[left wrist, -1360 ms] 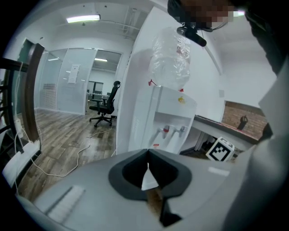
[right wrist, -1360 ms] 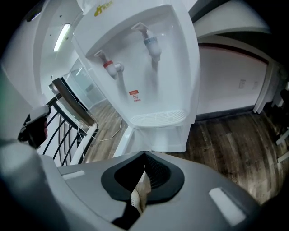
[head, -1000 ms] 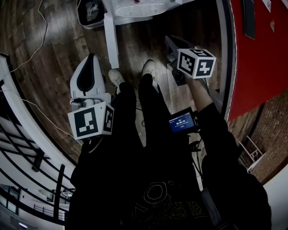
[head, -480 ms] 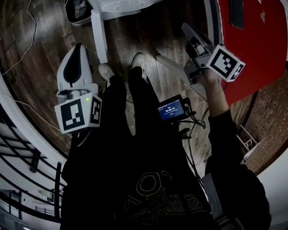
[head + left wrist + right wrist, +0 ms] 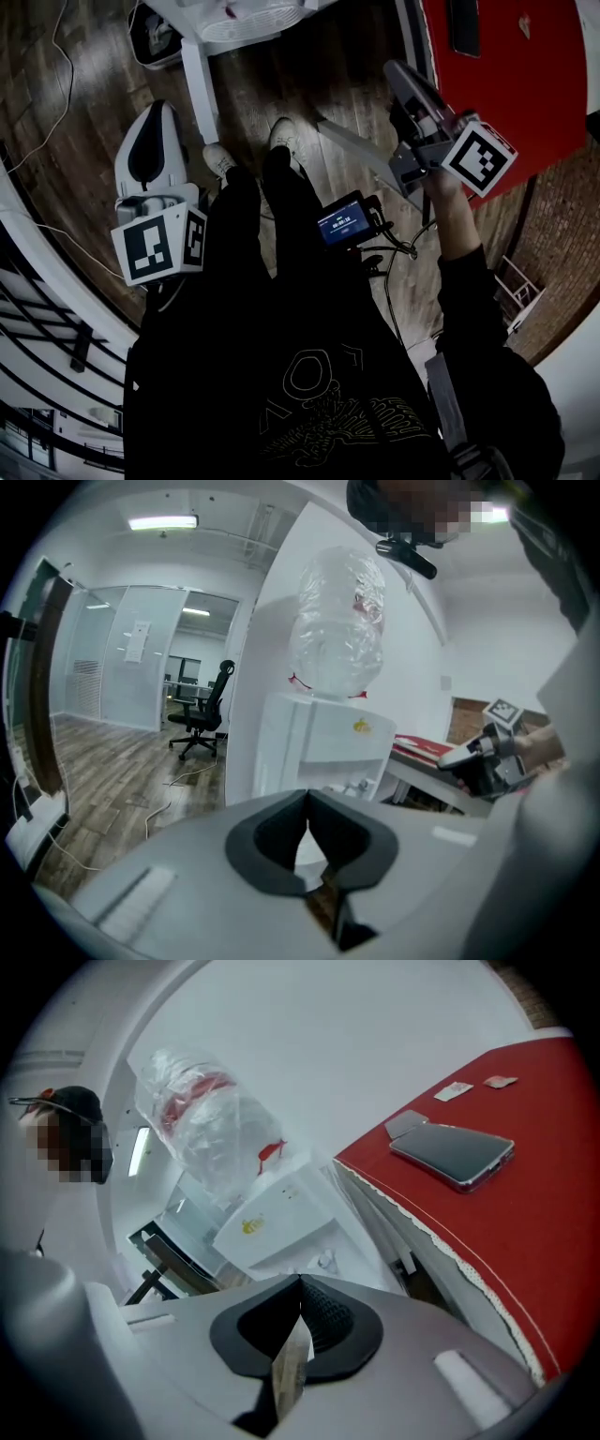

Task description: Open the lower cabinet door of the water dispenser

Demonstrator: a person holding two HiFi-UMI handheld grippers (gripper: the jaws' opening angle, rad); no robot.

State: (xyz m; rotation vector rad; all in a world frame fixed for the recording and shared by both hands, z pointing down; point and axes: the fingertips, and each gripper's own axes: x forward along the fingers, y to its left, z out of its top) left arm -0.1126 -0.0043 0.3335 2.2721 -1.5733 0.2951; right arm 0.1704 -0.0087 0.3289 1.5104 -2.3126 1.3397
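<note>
The water dispenser (image 5: 319, 744) is white with a crumpled clear bottle (image 5: 337, 630) on top. It stands just ahead of me, and its top (image 5: 246, 19) shows at the upper edge of the head view. In the right gripper view the dispenser (image 5: 277, 1221) leans left of the red table. Its lower cabinet door is hidden behind the gripper bodies. My left gripper (image 5: 157, 111) (image 5: 307, 797) is shut and empty, pointing at the dispenser from some way off. My right gripper (image 5: 398, 70) (image 5: 300, 1281) is shut on nothing, raised beside the table edge.
A red table (image 5: 511, 94) stands to the right with a phone (image 5: 452, 1155) on it. An office chair (image 5: 202, 710) sits before a glass wall at the back left. Cables (image 5: 58, 56) trail on the wood floor. A small screen (image 5: 344, 222) hangs at my waist.
My right gripper has risen and swung right toward the red table, rolling as it went. The left gripper has lifted a little. Both stay shut.
</note>
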